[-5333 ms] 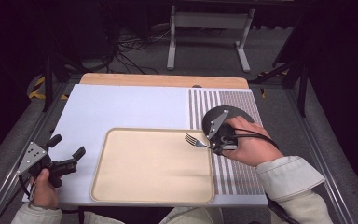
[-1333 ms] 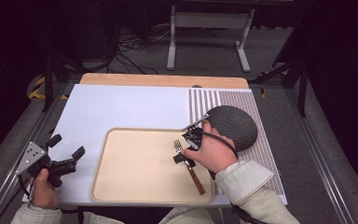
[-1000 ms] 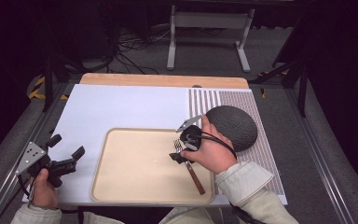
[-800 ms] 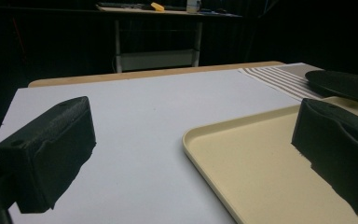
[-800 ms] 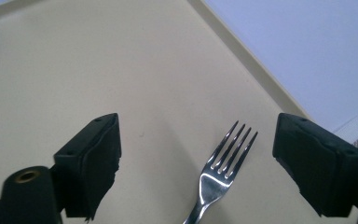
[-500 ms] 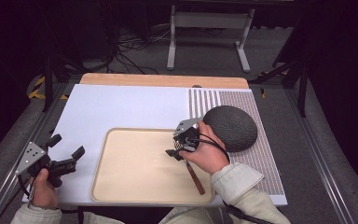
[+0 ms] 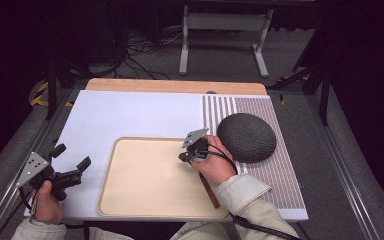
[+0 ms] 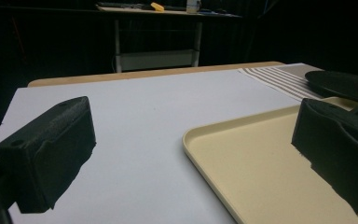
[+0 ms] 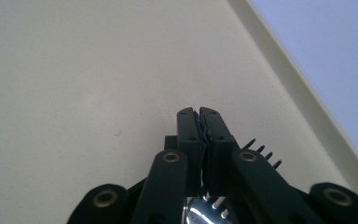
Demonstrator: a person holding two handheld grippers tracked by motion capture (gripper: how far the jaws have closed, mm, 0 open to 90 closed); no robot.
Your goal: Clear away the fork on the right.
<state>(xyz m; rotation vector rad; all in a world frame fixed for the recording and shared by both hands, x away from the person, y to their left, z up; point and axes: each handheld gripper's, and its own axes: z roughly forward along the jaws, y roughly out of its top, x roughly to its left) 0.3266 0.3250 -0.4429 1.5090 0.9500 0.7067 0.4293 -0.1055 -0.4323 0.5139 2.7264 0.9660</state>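
Right hand-held gripper (image 9: 199,114) just clenched on the fork (image 9: 261,151) over the tray (image 7: 130,200) near the worktop's front edge. Light, stiff, slippery metal with a wooden handle; best pinched at the neck. Left hand-held gripper (image 7: 72,170) released.

**Colours and patterns on the worktop**

Tray (image 7: 145,190): plain pale beige, no marking, same tone on rim and floor.
Mat (image 7: 130,115): flat white with a faint lilac cast, unpatterned on the left; right part (image 7: 275,170) striped white and dark, broad stripes nearest the tray, fine dense lines farther right.
Domed object (image 7: 246,137): dark grey, finely textured.
Worktop (image 7: 175,85): light wood tone along the far edge.
Fork (image 9: 200,212): bright silver tines; handle (image 7: 210,192) reddish brown.
Right gripper (image 9: 199,114): black, brass-coloured rivets, grey top plate.
Left gripper (image 7: 70,172): black, grey three-cornered plate.
Sleeves (image 7: 245,192): pale beige.
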